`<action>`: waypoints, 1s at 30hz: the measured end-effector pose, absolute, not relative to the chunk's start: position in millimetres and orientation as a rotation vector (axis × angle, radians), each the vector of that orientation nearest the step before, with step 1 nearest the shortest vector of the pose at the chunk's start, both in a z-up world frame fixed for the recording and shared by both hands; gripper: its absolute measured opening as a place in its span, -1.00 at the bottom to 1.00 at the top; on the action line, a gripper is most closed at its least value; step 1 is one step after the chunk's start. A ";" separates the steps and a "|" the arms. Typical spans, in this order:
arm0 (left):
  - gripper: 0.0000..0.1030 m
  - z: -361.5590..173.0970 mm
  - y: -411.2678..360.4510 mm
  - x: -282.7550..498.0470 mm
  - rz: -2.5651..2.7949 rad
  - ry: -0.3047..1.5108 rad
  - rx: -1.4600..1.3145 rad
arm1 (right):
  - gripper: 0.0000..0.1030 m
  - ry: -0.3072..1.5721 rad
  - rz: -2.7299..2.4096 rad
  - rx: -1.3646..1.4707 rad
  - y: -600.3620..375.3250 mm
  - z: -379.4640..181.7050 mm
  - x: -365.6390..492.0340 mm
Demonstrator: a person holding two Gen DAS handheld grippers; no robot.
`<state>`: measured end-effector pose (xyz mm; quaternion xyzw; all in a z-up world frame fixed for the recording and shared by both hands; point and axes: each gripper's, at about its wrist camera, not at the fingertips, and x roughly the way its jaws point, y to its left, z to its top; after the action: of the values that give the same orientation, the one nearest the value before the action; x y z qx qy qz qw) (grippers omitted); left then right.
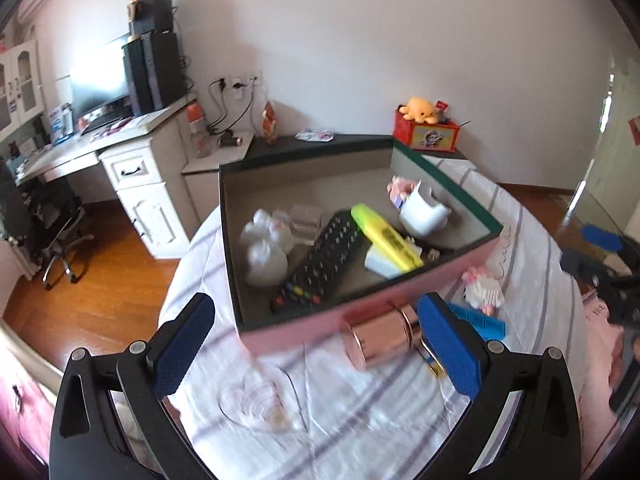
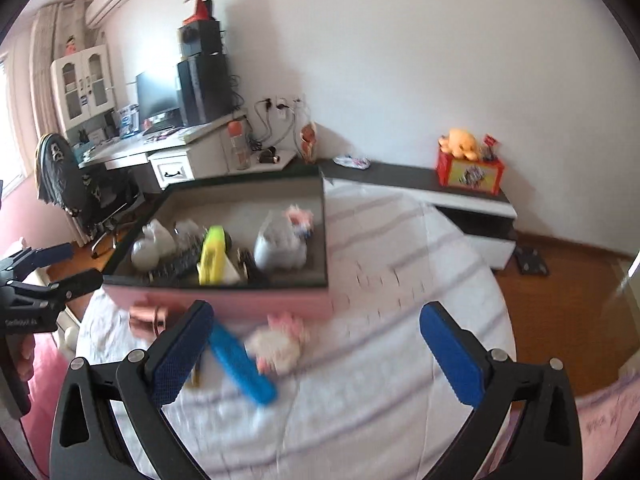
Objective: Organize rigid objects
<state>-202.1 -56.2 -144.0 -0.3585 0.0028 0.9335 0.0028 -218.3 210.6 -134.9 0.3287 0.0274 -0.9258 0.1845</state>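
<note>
With both tools spread wide and empty, the left tool point(image 1: 316, 344) is best centred on the pink tube point(image 1: 380, 336) at lower centre, beside the box point(image 1: 304, 330), before closing.

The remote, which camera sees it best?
The left wrist view. There the black remote lies in the box, sharp enough to show its rows of buttons, with only the yellow highlighter beside it. In the right wrist view the remote is blurred and partly hidden behind the highlighter.
</note>
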 end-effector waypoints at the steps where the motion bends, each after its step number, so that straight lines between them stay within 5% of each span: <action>1: 1.00 -147.3 -52.9 -199.5 2.930 0.001 -1.127 | 1.00 0.056 -2.605 0.947 215.7 -141.7 -214.4; 10: 1.00 -191.0 -18.0 -196.9 2.904 -0.050 -1.296 | 1.00 -0.073 -2.567 1.064 240.0 -186.6 -192.5; 22: 0.98 -208.7 -1.4 -218.6 2.957 0.012 -1.335 | 1.00 0.014 -2.587 1.112 238.1 -212.6 -185.0; 24: 0.84 -210.2 -4.2 -221.4 2.935 -0.008 -1.339 | 1.00 0.019 -2.592 1.124 238.1 -217.2 -185.7; 28: 0.21 -216.9 -11.2 -223.9 2.874 -0.049 -1.356 | 1.00 0.021 -2.585 1.149 236.1 -224.2 -187.9; 30: 0.17 -221.3 -13.8 -223.0 2.851 -0.055 -1.353 | 1.00 0.032 -2.583 1.153 233.8 -224.5 -188.1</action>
<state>-223.0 -13.8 -221.3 -0.4285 -0.0174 0.9033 -0.0074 -188.1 233.8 -224.5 0.4025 0.0110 -0.9020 0.1559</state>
